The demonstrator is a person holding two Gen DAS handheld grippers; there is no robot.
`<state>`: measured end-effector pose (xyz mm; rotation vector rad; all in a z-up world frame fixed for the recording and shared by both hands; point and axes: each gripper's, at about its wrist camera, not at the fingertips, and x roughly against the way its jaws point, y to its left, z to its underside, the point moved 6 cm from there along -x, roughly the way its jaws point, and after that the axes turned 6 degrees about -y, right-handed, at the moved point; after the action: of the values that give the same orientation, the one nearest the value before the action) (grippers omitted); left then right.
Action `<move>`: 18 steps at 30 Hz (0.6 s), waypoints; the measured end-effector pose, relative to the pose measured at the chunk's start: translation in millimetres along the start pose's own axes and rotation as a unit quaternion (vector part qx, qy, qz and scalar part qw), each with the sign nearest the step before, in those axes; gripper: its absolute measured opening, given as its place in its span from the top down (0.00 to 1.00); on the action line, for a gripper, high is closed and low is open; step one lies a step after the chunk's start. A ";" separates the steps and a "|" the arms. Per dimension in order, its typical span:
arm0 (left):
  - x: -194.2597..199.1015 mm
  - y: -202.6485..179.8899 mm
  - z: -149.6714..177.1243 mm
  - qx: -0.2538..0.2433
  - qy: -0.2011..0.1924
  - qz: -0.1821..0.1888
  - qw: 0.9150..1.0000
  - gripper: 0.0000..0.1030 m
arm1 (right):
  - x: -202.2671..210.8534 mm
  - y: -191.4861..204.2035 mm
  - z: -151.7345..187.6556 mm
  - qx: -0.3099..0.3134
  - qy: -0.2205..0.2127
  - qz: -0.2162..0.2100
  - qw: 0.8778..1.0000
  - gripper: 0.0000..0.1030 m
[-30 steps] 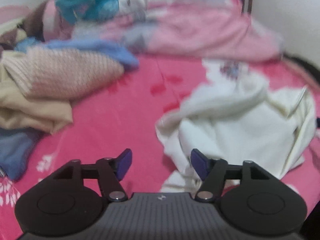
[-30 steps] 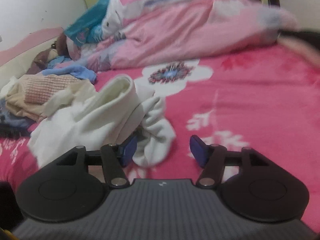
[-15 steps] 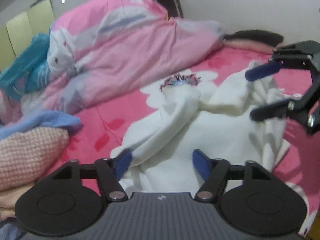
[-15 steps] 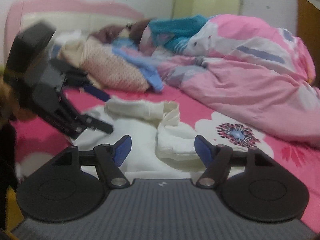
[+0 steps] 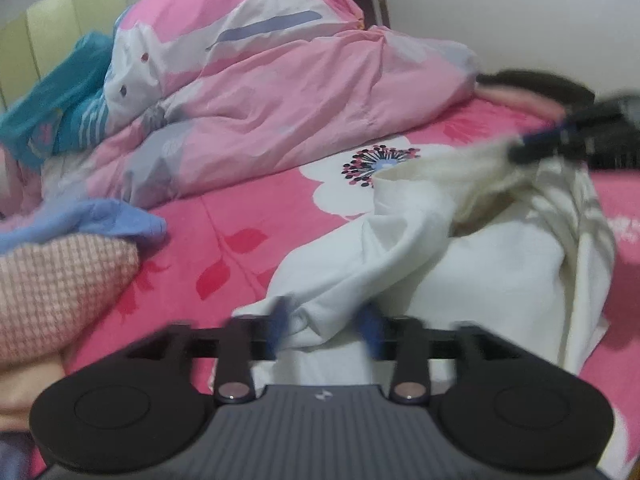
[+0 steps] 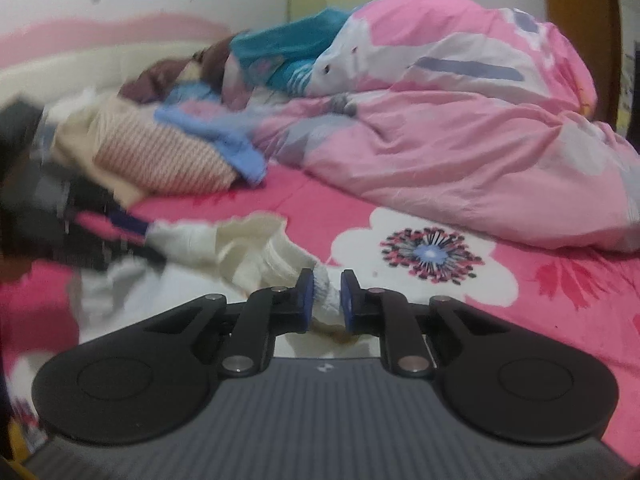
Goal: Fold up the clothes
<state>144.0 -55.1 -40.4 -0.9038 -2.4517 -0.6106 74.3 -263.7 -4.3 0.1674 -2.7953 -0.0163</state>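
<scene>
Here, rumpled cream garment, soft folds

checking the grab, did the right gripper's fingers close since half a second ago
Yes. The right gripper has just been closing: its fingers, wide apart before, now pinch the cream garment's cuff near the sheet's flower print.

no readable text, labels, numbers anywhere

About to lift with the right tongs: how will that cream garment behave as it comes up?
Likely floppy: the cream garment lies crumpled in soft folds. The right tongs, just closed on its ribbed edge, will probably raise that corner only, the rest trailing. It looks light, and may drag.
</scene>
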 end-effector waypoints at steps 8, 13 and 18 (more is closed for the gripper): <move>-20.9 18.2 -4.1 0.085 0.026 0.008 0.996 0.76 | 7.0 -17.4 -30.6 -0.038 -0.033 0.014 0.999 0.90; -18.1 44.4 -9.8 0.168 0.019 -0.002 0.986 0.89 | 13.4 -33.1 -47.1 -0.048 -0.052 0.035 0.997 0.91; -11.6 74.3 -32.0 0.214 -0.007 -0.037 0.976 0.91 | 7.1 -54.3 -70.5 -0.052 -0.073 0.057 0.994 0.91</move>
<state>211.1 -27.1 -2.9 -0.6453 -2.4959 -0.0863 97.4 -317.8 62.9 -0.0203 -2.9359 -0.1530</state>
